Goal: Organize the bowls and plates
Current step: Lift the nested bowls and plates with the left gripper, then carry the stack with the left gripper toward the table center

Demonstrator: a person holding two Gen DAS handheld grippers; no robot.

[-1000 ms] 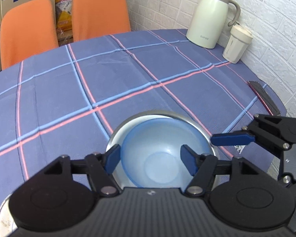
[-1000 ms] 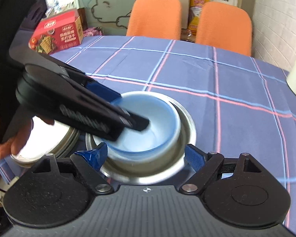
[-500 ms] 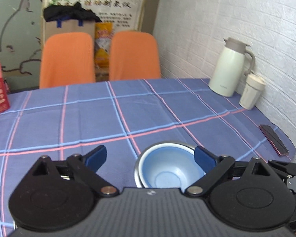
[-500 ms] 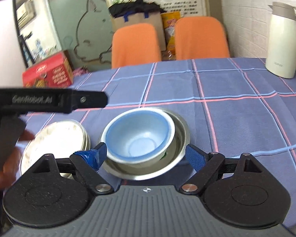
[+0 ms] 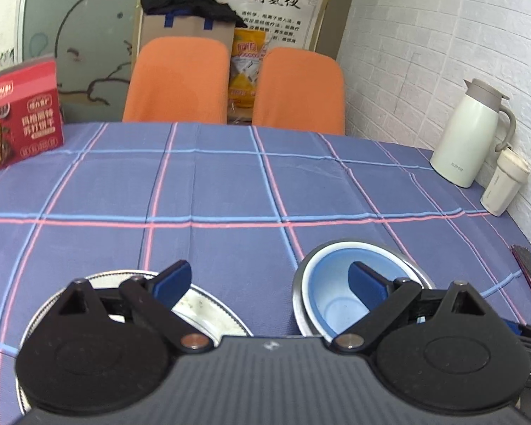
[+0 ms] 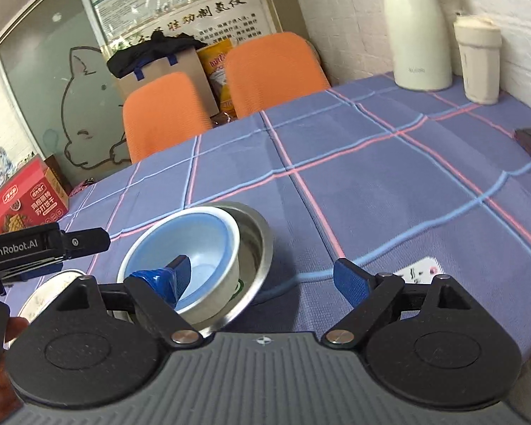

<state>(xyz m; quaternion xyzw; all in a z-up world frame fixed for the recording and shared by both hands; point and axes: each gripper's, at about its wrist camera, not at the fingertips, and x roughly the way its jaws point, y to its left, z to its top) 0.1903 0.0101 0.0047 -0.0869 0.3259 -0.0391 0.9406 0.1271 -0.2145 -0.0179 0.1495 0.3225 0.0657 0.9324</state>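
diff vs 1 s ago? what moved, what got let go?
The left gripper let go of the blue bowl and drew up and back; its fingers are open, clear of the rim. The right gripper rose and tilted too, open. The blue bowl stays nested in the metal bowl, plates beside them.

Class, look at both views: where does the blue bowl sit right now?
The blue bowl sits nested inside the steel bowl on the checked tablecloth, just right of the plates in the left wrist view.
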